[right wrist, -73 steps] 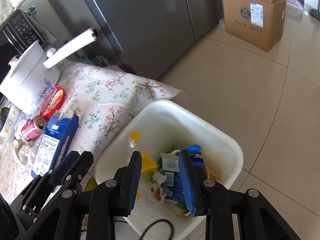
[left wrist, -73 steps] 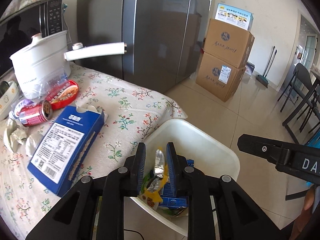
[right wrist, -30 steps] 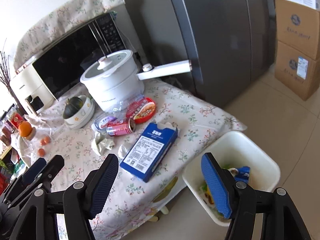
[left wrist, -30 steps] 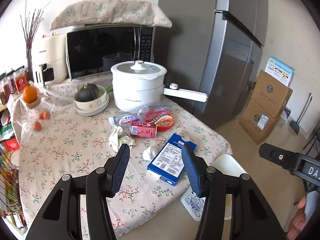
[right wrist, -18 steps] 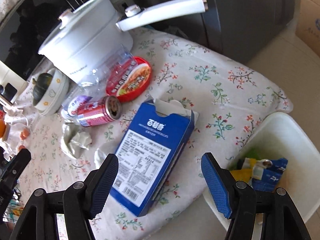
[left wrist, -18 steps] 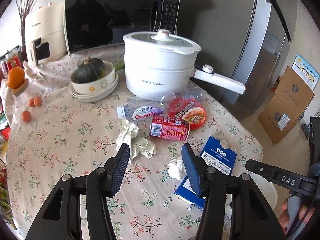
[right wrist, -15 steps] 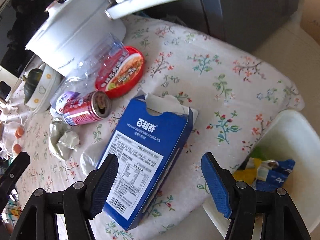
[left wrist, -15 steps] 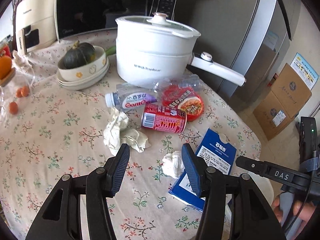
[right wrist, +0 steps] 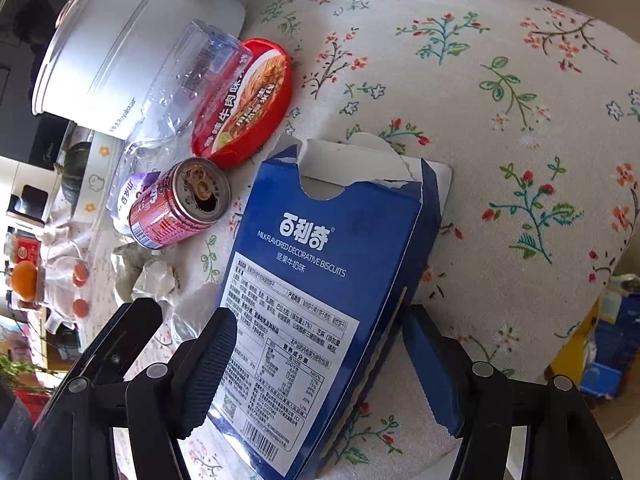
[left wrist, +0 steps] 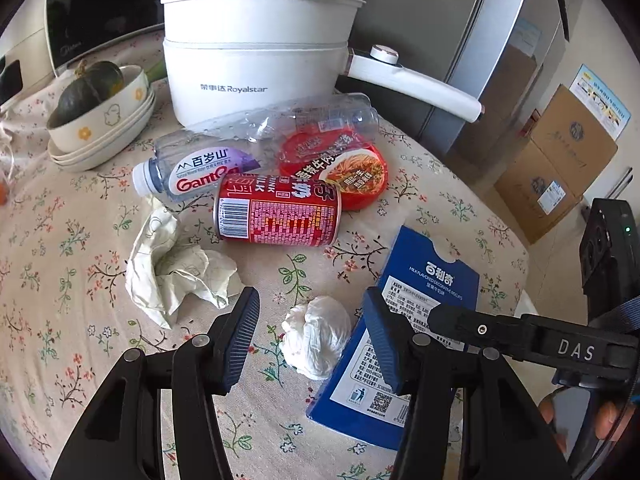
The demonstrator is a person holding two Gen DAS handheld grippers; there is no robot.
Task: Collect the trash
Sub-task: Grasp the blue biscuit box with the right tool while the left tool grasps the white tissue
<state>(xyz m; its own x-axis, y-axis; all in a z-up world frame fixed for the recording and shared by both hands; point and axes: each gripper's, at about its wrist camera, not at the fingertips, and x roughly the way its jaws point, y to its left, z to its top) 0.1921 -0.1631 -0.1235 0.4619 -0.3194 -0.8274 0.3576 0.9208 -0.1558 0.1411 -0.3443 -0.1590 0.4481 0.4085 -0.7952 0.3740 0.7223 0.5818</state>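
Left gripper angled down, fingers spread around tissue wad; right gripper straddles "MILK FLAVORED DECORATIVE BISCUITS" box, fingers spread.

Light: bright, even daylight in both views.
Shadows: soft, short ones under the can and box.
Glare: sheen on the pot.
Focus: sharp, no blur.
Edges: strong fisheye bending, black corners.
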